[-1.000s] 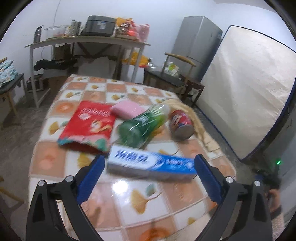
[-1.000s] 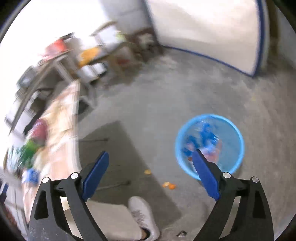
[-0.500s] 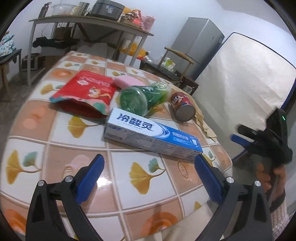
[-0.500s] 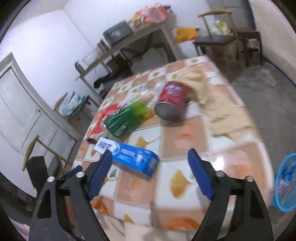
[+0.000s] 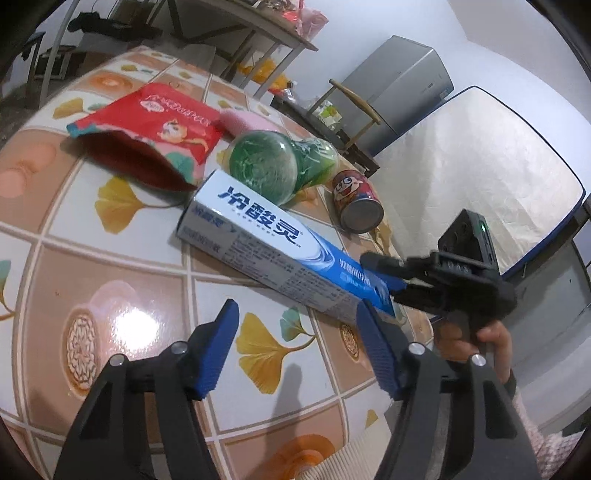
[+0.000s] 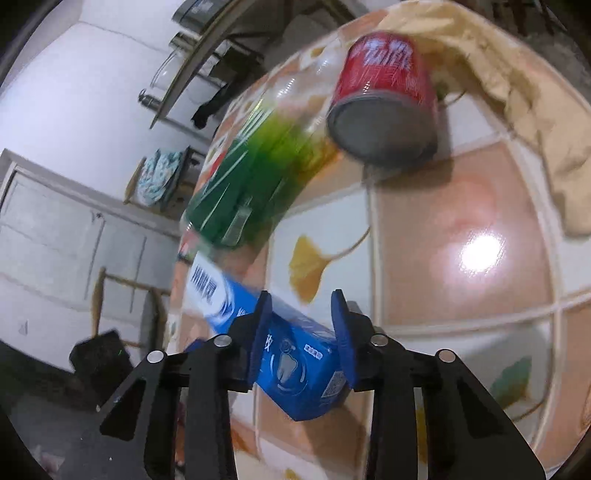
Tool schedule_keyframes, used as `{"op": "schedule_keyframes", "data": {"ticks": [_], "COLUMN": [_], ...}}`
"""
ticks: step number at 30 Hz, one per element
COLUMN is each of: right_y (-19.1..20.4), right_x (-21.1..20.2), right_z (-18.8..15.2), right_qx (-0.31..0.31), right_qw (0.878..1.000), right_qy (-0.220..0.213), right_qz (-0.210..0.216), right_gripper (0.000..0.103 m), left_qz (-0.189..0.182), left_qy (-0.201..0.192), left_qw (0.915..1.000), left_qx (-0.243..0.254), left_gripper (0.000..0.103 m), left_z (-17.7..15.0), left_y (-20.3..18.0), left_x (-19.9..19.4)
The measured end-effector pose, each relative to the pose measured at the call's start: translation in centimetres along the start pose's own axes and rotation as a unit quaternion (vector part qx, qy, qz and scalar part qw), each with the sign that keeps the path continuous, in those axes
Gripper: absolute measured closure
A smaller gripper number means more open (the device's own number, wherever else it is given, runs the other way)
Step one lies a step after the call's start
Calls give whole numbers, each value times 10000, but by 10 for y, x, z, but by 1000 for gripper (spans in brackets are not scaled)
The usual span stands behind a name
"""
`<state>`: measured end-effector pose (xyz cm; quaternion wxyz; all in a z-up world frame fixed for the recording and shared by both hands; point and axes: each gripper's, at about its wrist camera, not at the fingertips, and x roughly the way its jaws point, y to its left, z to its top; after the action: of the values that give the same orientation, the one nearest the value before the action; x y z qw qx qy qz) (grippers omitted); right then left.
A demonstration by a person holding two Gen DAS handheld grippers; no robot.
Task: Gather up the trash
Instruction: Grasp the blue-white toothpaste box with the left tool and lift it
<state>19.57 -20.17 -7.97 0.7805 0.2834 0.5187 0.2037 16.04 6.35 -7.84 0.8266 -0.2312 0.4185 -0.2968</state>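
A blue and white toothpaste box (image 5: 266, 240) lies on the tiled table (image 5: 110, 266). My right gripper (image 6: 301, 325) is shut on the box's near end (image 6: 299, 362); it also shows in the left wrist view (image 5: 384, 273) clamping that end. My left gripper (image 5: 295, 325) is open and empty, just in front of the box. Behind the box lie a green plastic bottle (image 5: 277, 166), a red can (image 5: 356, 203) and a red snack bag (image 5: 155, 136). The bottle (image 6: 251, 177) and can (image 6: 384, 96) also show in the right wrist view.
A pink sponge (image 5: 243, 123) lies behind the bottle. A beige cloth (image 6: 517, 85) hangs over the table's far right edge. Beyond the table stand a metal workbench (image 5: 236, 22), a wooden chair (image 5: 351, 110), a grey fridge (image 5: 402, 85) and a mattress (image 5: 480, 177) leaning on the wall.
My right gripper swung from the blue bin on the floor to the table and closed on the toothpaste box's end. My left gripper moved closer and its jaws narrowed.
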Motion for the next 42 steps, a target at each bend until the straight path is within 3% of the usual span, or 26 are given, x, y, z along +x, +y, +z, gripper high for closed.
{"op": "schedule_keyframes", "data": {"ticks": [8, 16, 24, 31, 37, 42], "right_y": [18, 45, 39, 13, -6, -21], "right_x": [-3, 7, -41, -111, -146, -142], "right_z": [-51, -94, -104, -114, -83, -39], "right_qx": [130, -20, -170, -301, -603, -695], "right_qw": [9944, 9848, 9935, 9970, 9860, 9714], "right_qy": [581, 913, 234, -679, -1311, -1717], "right_qz": [871, 1476, 1102, 214, -830, -1488], "right_gripper": [73, 73, 64, 54, 40, 39], "left_qz": [166, 630, 1317, 2056, 2113, 1988], "left_qy": [2, 13, 265, 332, 319, 294], "left_qw": [9997, 9976, 9909, 9750, 9721, 9748], "left_qx": [-196, -269, 19, 778, 971, 964], "left_gripper": [37, 18, 14, 14, 23, 31], "left_z": [-2, 1, 11, 12, 10, 8], "left_y": [5, 3, -12, -24, -21, -19], "left_x": [-20, -31, 3, 27, 25, 20]}}
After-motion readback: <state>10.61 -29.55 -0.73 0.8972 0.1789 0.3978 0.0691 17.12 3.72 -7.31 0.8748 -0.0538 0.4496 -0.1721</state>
